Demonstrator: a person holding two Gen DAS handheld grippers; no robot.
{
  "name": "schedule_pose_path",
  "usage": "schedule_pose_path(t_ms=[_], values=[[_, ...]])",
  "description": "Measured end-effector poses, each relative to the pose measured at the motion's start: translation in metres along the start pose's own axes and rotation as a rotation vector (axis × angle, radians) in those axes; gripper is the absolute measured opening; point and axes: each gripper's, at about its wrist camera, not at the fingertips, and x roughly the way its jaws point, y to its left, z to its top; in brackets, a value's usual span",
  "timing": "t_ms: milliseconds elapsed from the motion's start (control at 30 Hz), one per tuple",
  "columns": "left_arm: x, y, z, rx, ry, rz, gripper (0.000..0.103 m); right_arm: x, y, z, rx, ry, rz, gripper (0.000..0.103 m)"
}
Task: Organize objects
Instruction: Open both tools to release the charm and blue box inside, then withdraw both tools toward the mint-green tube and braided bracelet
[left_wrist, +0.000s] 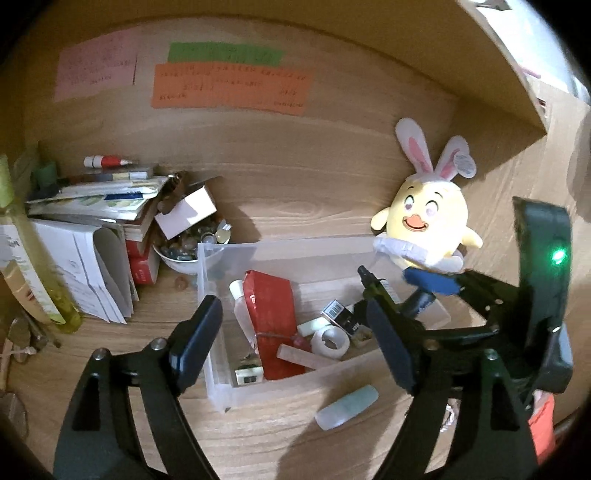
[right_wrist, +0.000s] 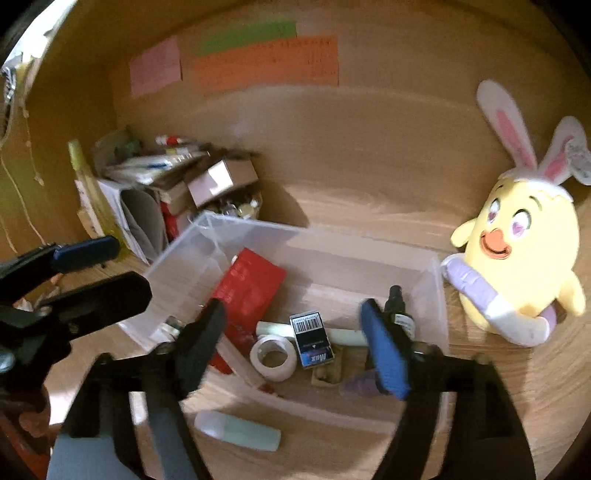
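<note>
Wooden desk (left_wrist: 280, 443), pale tube (left_wrist: 347, 408) lying below open left tool (left_wrist: 295, 343)

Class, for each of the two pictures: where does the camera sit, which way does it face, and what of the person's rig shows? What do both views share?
Left wrist: on the left gripper, angled down at the clear plastic bin; the right gripper shows at right.
Right wrist: on the right gripper, angled down at the bin; the left gripper shows at left.
Shared: bin, chick plush toy, red packet. All jaws open.

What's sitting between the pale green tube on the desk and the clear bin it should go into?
Only the clear bin's own front wall. The pale green tube lies on the desk just outside that wall, with nothing else visible between them.
</note>
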Motion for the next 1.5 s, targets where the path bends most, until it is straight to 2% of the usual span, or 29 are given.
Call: schedule_pose_path(t_ms=[67,133,300,567,967,1233,1367,1467,1500], values=[[-0.005,-0.003,-0.002,0.015,-0.004,0.014,0.084,-0.011,-0.001,-0.002,0.003,-0.022,-0.003,0.083],[-0.01,-0.004,-0.006,0.019,-0.009,0.022,0.097,-0.02,-0.002,-0.005,0.002,-0.027,-0.017,0.083],[-0.019,-0.004,-0.014,0.015,-0.006,0.0,0.097,-0.038,-0.014,-0.019,0.031,-0.029,-0.022,0.084],[-0.012,-0.007,-0.038,0.03,0.093,0.003,0.098,-0.057,-0.032,-0.057,0.064,0.019,-0.015,0.087],[0.023,-0.017,-0.078,0.054,0.243,0.009,0.098,-0.042,-0.027,-0.118,0.095,0.17,-0.007,0.087],[0.037,-0.024,-0.089,0.078,0.295,0.002,0.098,-0.03,-0.023,-0.135,0.083,0.243,-0.052,0.087],[0.049,-0.026,-0.092,0.082,0.331,0.006,0.098,-0.025,-0.022,-0.134,0.081,0.257,-0.054,0.082],[0.056,-0.026,-0.093,0.075,0.36,-0.011,0.098,-0.026,-0.02,-0.135,0.064,0.255,-0.065,0.062],[0.058,-0.026,-0.093,0.07,0.369,-0.023,0.098,-0.026,-0.019,-0.134,0.054,0.251,-0.064,0.048]])
